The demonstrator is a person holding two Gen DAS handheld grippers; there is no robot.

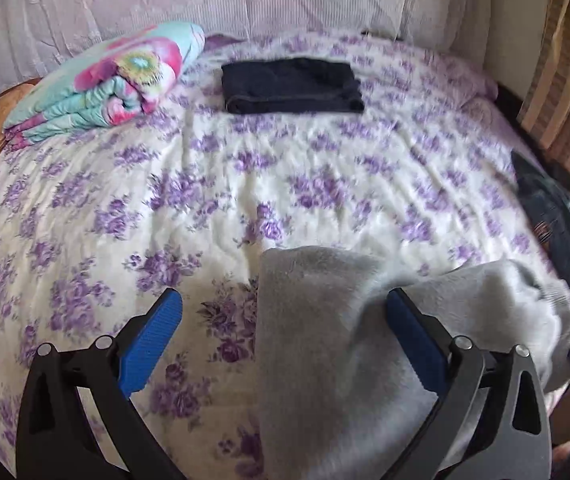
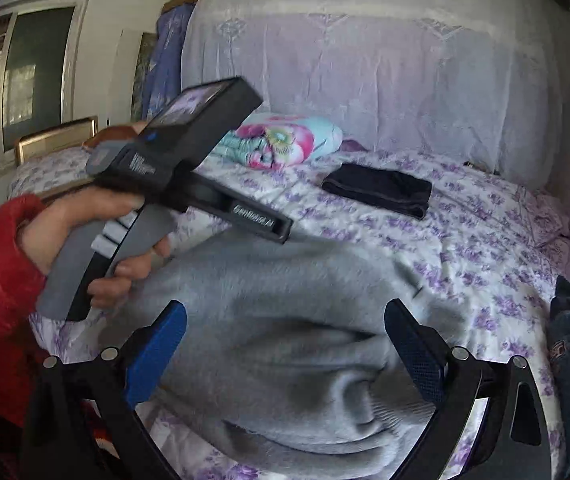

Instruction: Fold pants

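- Lying bunched on the near part of the bed [image 1: 325, 184], the grey pants [image 2: 285, 320] are a thick, fleecy knit with a ribbed band showing at the near edge
- Judged soft, limp and light; they will sag and crease wherever unsupported, and likely won't slip from the ribbed pads
- Best taken at the ribbed band or a hem corner, pinching both layers
- Left hand-held gripper [image 1: 285, 320] stands wide open over one edge of the cloth, holding nothing
- Right hand-held gripper [image 2: 285, 336] also gapes wide, straddling the heap, nothing pinched
- Farther back lie a folded dark garment [image 1: 291, 84] and a floral blanket [image 1: 113, 76]
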